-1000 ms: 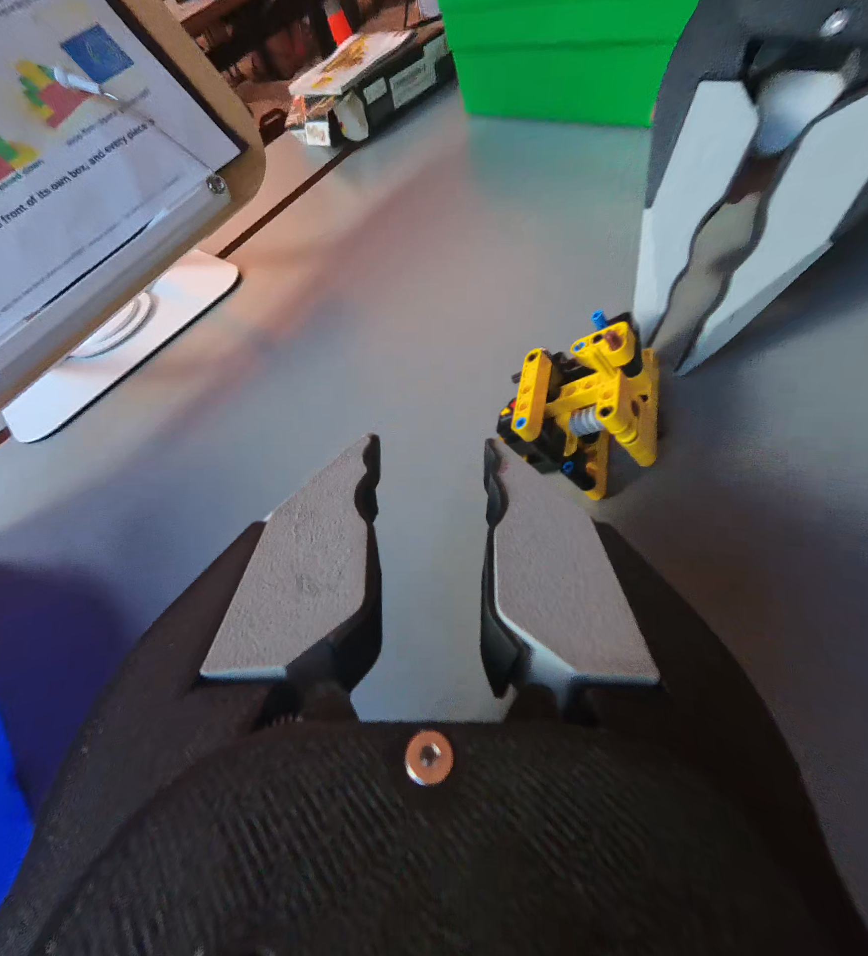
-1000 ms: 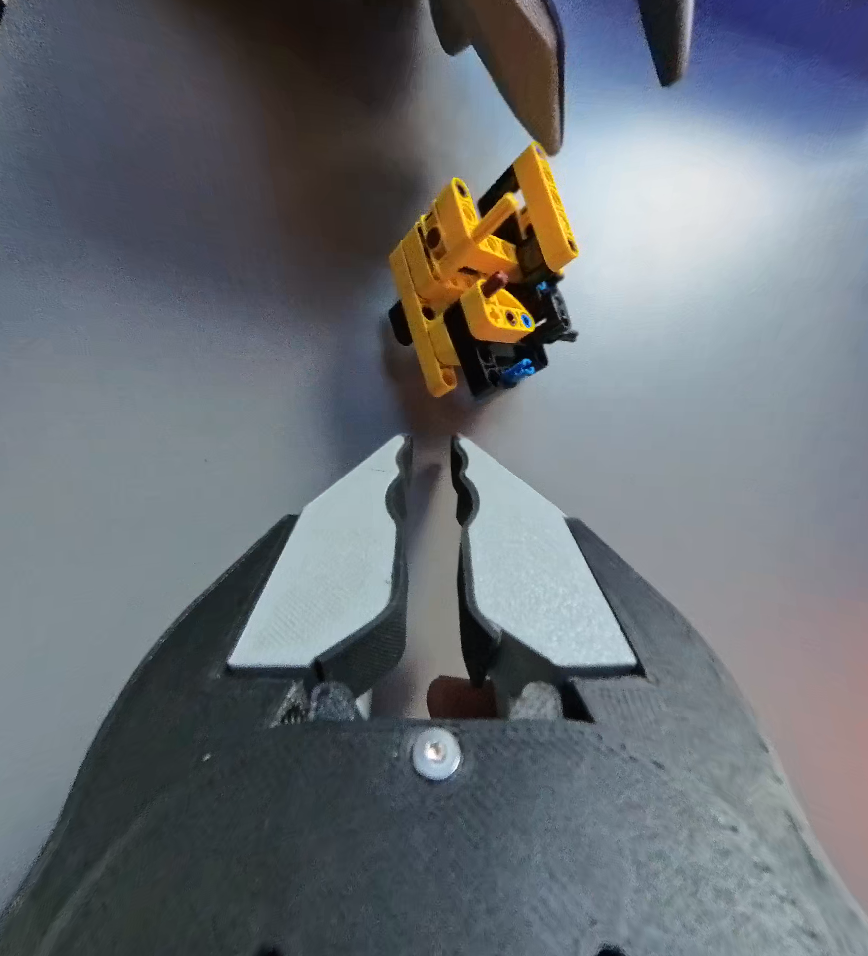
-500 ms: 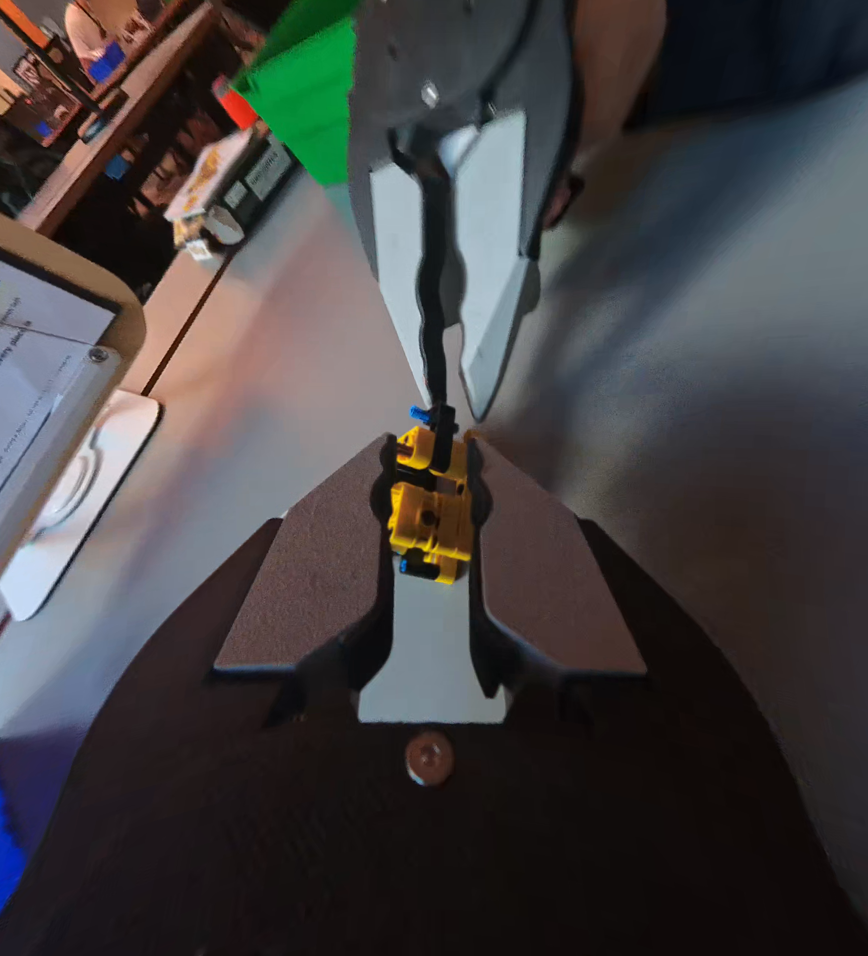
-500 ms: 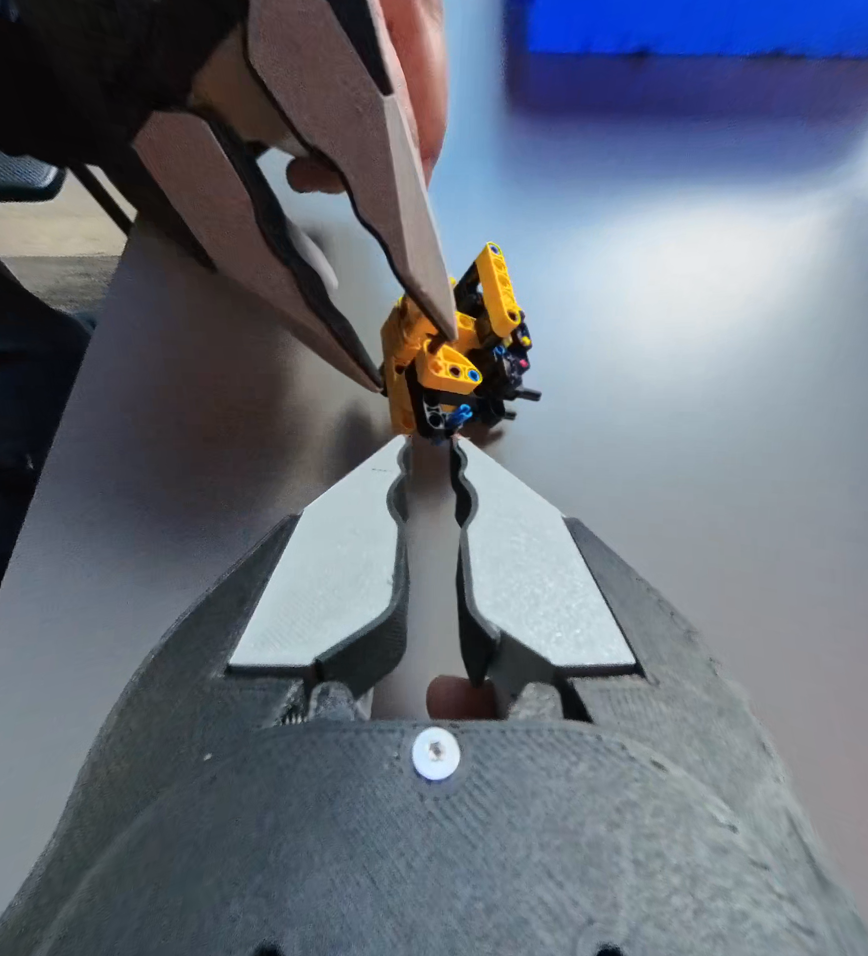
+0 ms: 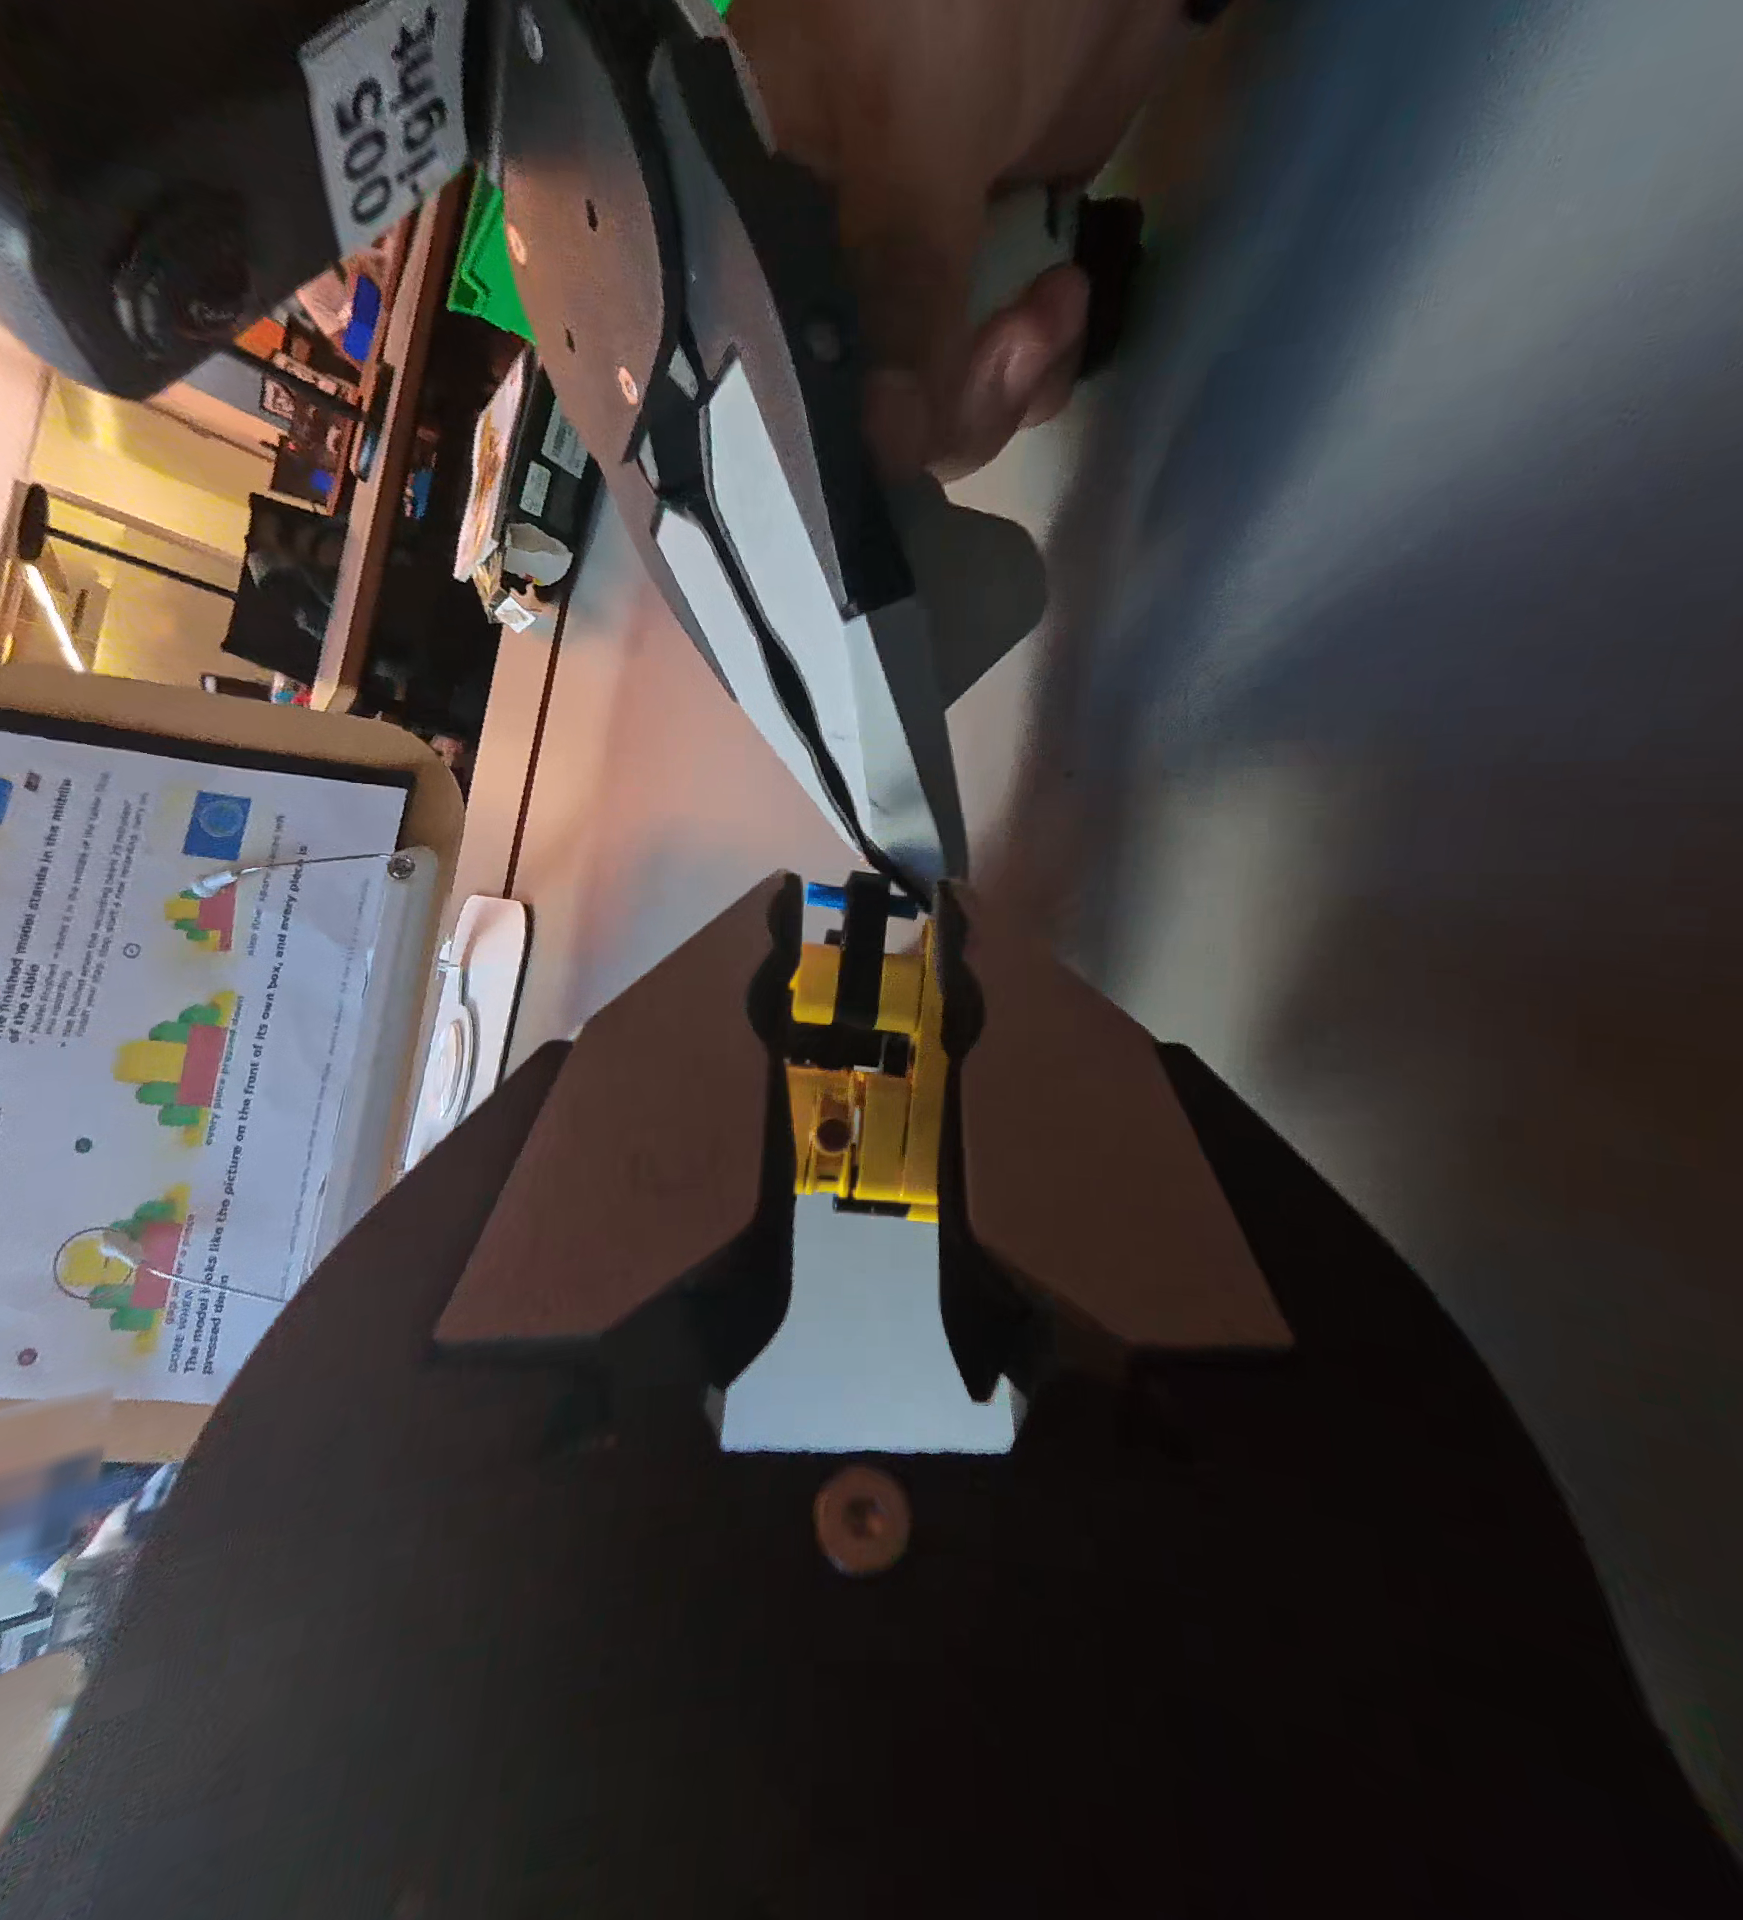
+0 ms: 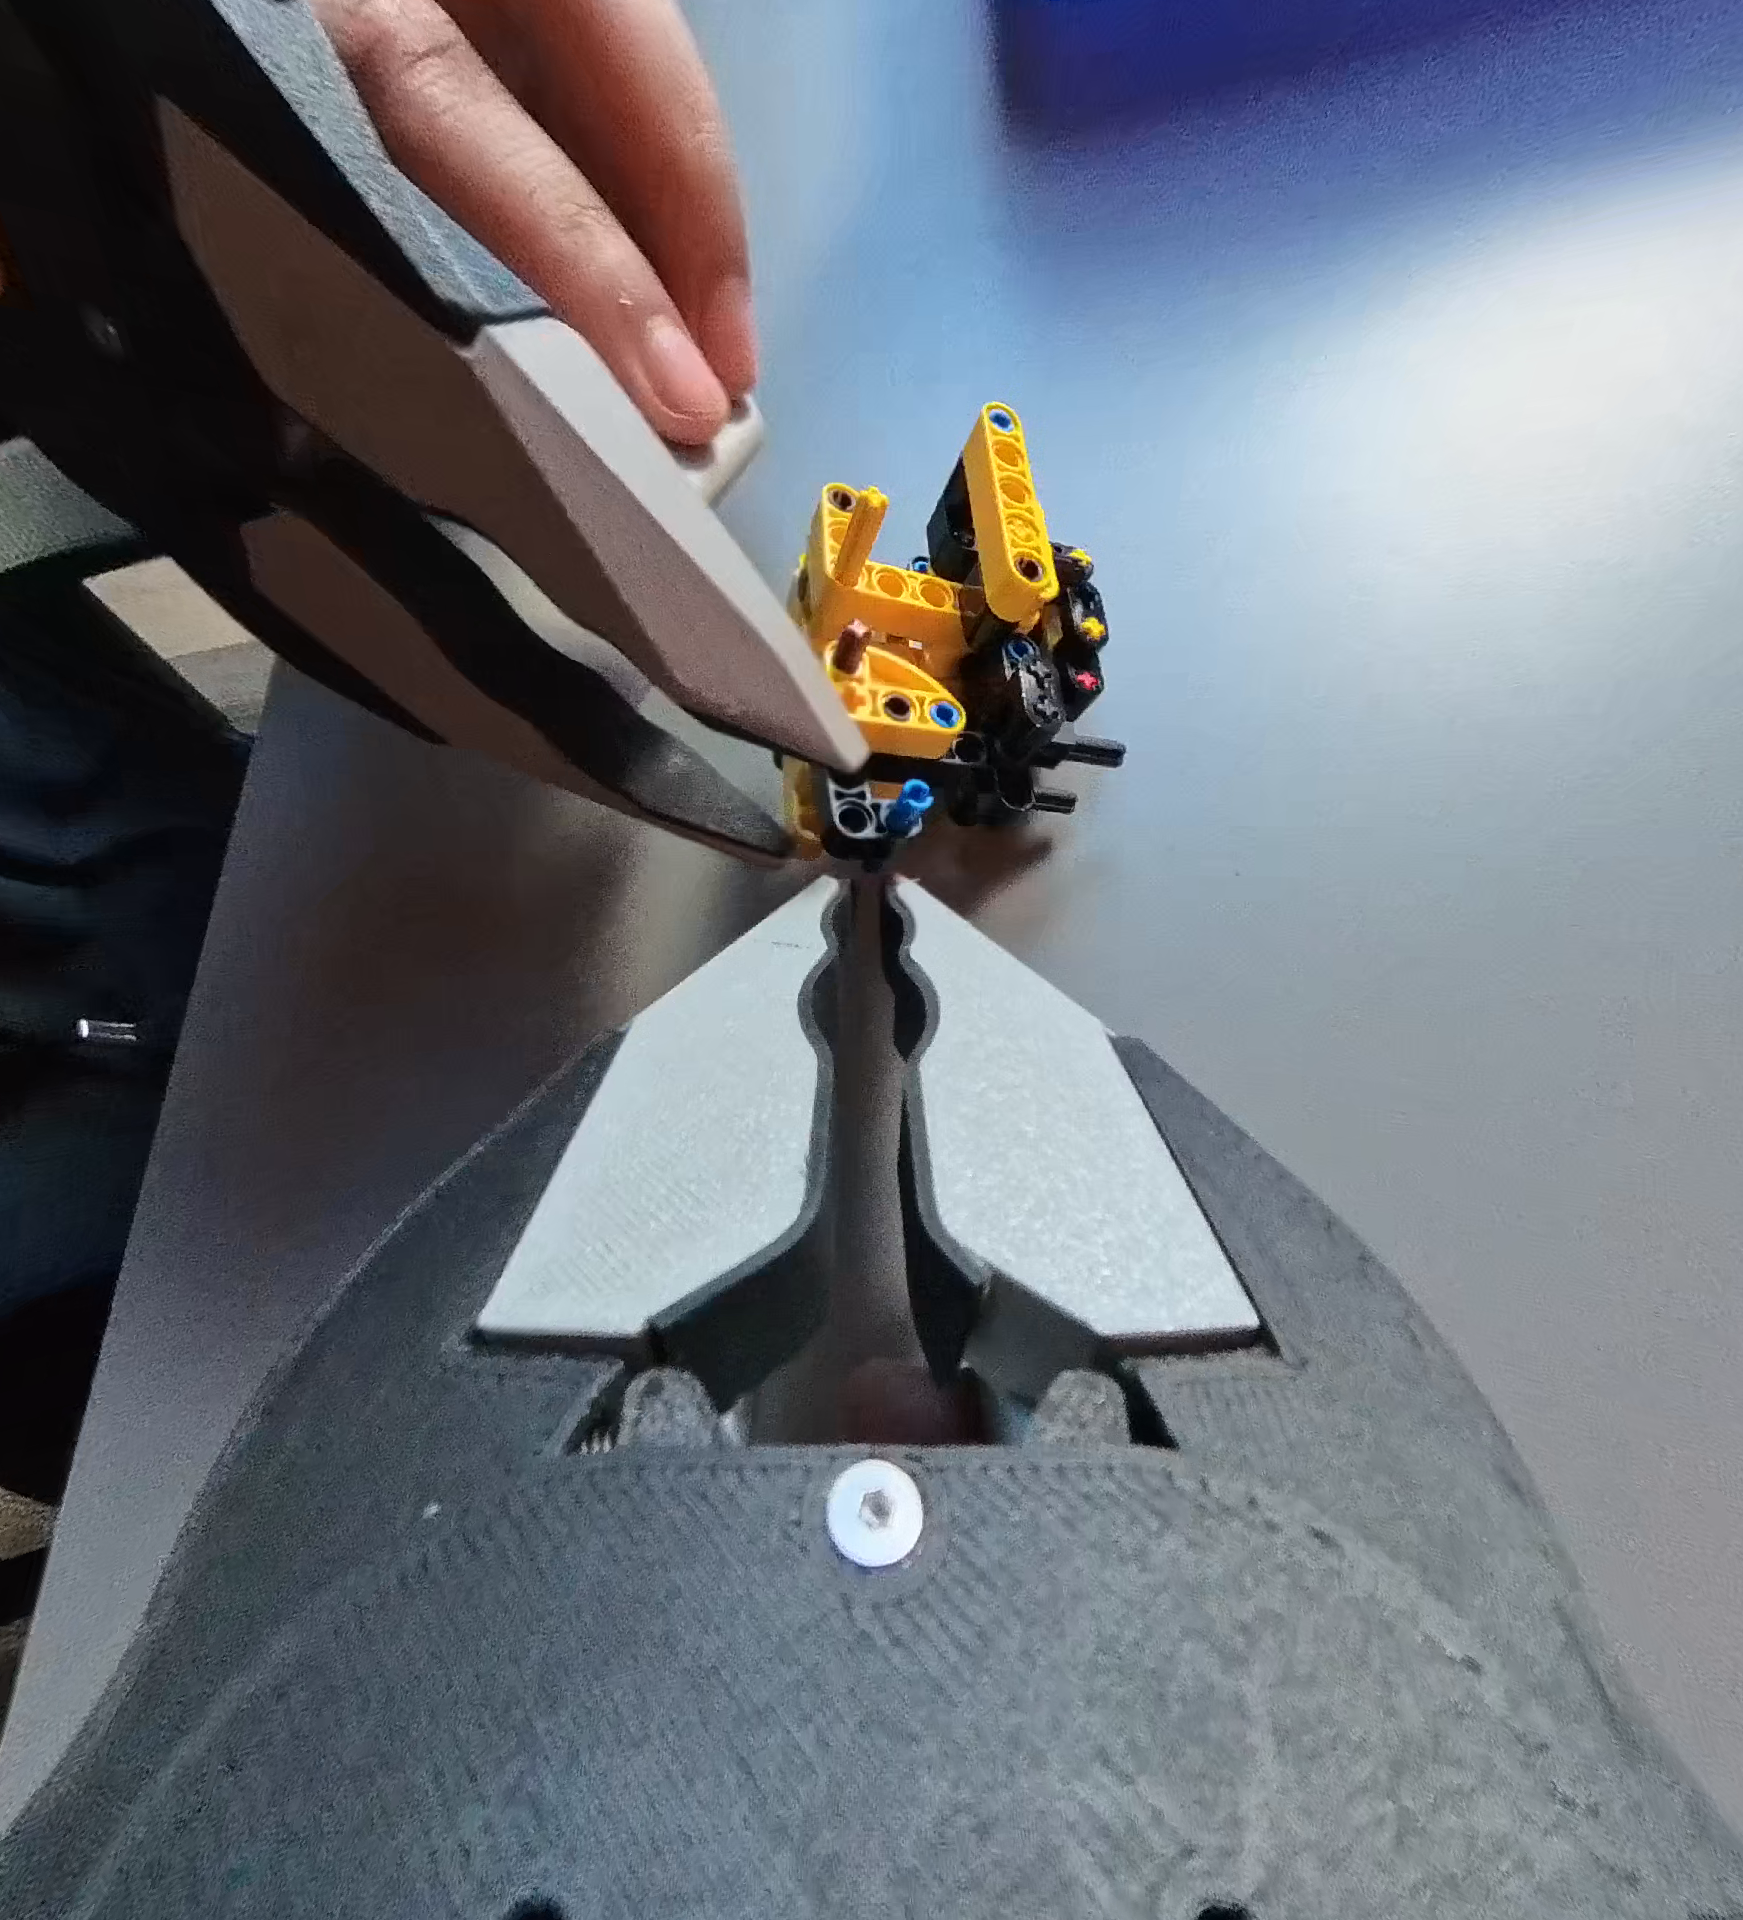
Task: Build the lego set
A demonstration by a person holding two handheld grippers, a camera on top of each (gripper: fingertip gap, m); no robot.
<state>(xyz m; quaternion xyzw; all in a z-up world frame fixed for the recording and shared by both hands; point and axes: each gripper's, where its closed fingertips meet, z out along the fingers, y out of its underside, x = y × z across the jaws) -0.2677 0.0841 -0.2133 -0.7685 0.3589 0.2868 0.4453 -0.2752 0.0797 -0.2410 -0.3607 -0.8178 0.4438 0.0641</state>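
While the yellow-and-black beam-and-pin lego model (image 5: 862, 1049) is pinched between the left tongs (image 5: 862, 940), its black pin, nipped by the nearly closed right tongs (image 6: 867, 883), could be twisted loose.

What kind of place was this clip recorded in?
Probably an office or lab workspace: a plain grey table, a propped instruction sheet showing brick models, and more desks with clutter behind.
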